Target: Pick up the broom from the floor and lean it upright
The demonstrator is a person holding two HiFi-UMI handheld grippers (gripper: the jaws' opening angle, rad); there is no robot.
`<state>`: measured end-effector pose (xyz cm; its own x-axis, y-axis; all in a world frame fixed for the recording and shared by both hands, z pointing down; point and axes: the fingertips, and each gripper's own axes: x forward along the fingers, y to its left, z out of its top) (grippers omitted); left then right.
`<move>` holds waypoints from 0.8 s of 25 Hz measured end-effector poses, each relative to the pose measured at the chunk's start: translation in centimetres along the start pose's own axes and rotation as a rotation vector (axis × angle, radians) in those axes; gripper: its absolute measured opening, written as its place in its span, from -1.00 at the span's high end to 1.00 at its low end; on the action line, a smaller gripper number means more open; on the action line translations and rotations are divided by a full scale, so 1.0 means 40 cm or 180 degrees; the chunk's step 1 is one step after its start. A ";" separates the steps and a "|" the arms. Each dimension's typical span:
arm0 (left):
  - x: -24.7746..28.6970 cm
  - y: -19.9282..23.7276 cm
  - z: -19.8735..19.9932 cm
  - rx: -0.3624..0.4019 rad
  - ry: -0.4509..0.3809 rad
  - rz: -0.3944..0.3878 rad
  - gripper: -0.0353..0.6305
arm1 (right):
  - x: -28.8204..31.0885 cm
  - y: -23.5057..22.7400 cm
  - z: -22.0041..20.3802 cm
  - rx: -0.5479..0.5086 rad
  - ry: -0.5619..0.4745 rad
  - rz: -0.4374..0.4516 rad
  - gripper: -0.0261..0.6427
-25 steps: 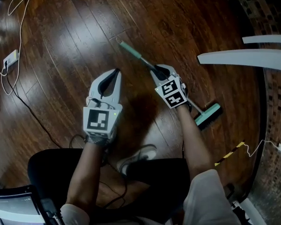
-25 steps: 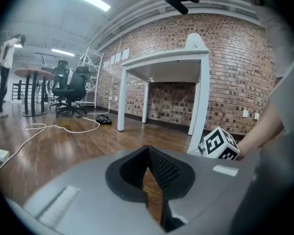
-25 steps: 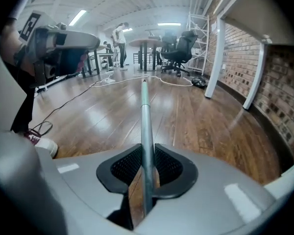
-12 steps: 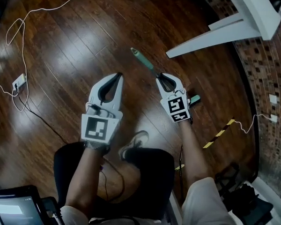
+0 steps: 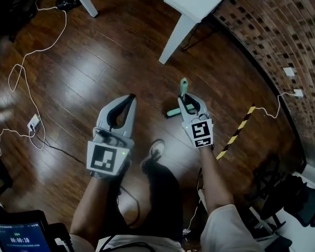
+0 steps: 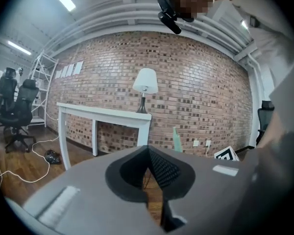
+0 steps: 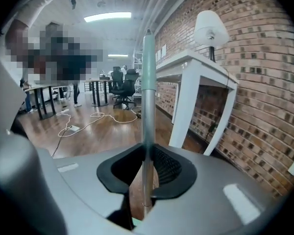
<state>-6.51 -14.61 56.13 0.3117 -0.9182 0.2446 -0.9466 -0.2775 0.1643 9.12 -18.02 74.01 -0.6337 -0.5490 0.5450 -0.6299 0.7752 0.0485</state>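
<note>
**Left claw** [image 5: 132,96]: clenched, the two tips meeting, nothing between them. It points forward and a little downward towards the brick wall [image 5: 273,30]. The marker cube faces up, and the bare forearm reaches straight out from the body. In the left gripper view its tips [image 6: 148,150] meet in front of the wall.

**Right claw** [image 5: 185,98]: grasping the broom [image 5: 184,84], the jaws closing on the thin handle that runs between them. The forearm stretches forward beside the left one. This claw tilts further down than the left.

**Broom**: held in the right claw. In the right gripper view its handle [image 7: 148,82] stands nearly upright through the claw [image 7: 147,151], the tip rising above it. In the head view the green handle end shows above the claw. The green head shows below it, just to the left. Whether the head touches the floor [image 5: 84,67] cannot be told.

**Table** [image 5: 174,33]: white, against the brick wall and ahead of both claws, carrying a lamp [image 6: 145,81].

**Floor**: dark wood, with white cables [image 5: 29,72] at the left and a black-and-yellow strip [image 5: 236,133] at the right.

**Shoe** [image 5: 155,152]: between the two forearms.
</note>
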 end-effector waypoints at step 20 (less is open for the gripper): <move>0.035 -0.265 0.291 0.0239 0.0001 -0.0390 0.89 | -0.416 -0.182 0.177 0.0466 -0.0205 -0.0452 0.66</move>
<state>3.01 -16.25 43.61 0.4253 -0.8761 0.2272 -0.9050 -0.4080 0.1209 21.09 -16.74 58.65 -0.5584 -0.6720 0.4865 -0.7705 0.6375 -0.0038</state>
